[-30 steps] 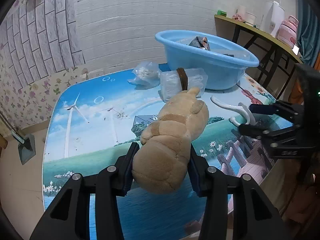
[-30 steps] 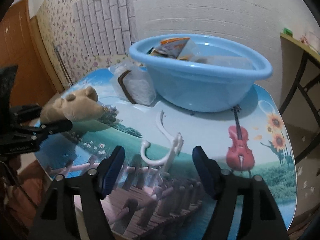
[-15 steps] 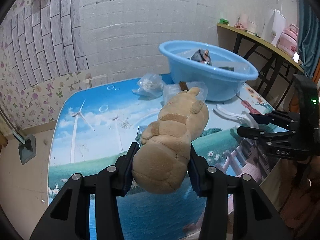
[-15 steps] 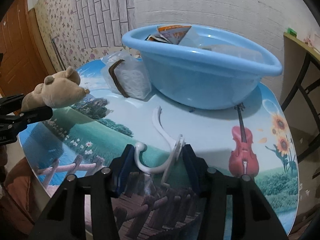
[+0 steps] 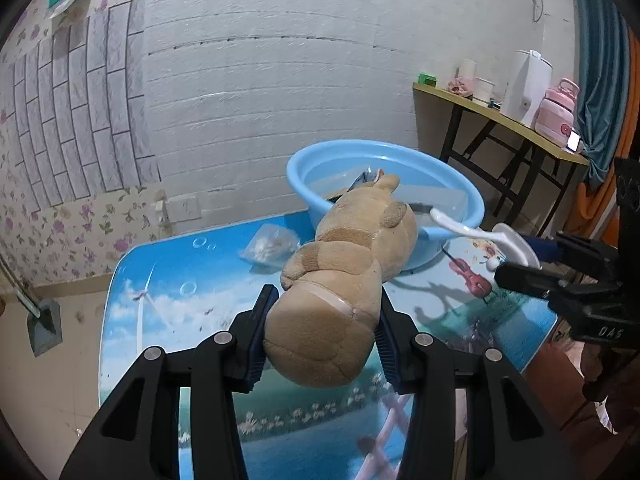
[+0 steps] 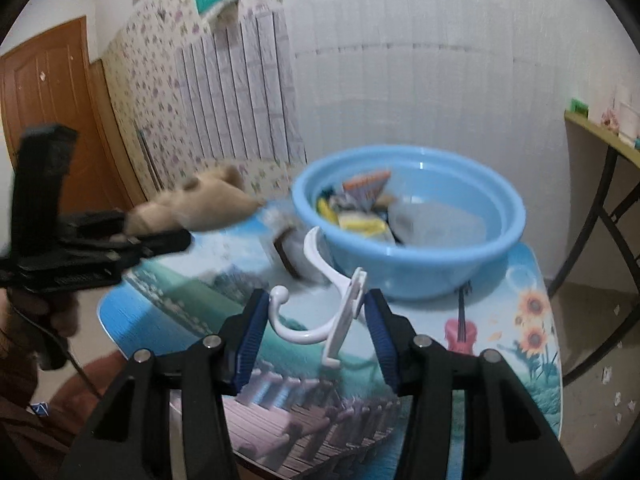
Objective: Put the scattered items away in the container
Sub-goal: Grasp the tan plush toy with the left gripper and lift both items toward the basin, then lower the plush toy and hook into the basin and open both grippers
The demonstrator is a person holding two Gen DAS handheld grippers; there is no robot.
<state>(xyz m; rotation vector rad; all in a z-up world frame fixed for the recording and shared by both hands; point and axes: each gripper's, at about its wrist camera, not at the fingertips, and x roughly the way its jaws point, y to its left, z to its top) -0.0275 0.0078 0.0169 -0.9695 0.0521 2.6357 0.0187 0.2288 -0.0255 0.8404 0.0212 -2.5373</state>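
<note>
My left gripper (image 5: 324,332) is shut on a tan plush toy (image 5: 344,280) and holds it in the air above the table, its head pointing toward the blue basin (image 5: 460,192). The toy also shows at the left of the right wrist view (image 6: 192,208). My right gripper (image 6: 316,328) is shut on a white plastic hook (image 6: 332,308), lifted off the table in front of the basin (image 6: 420,276). The hook also shows in the left wrist view (image 5: 480,236). The basin holds several packets (image 6: 360,208).
A clear bag of white bits (image 5: 272,244) lies on the picture-print table (image 5: 160,280) left of the basin. A clear pack with a brown band (image 6: 292,252) leans by the basin. A side table (image 5: 500,116) with a kettle stands at the right.
Both grippers have risen from the table. The right gripper closed on the white hook and lifted it. The plush toy has moved up and toward the basin.
</note>
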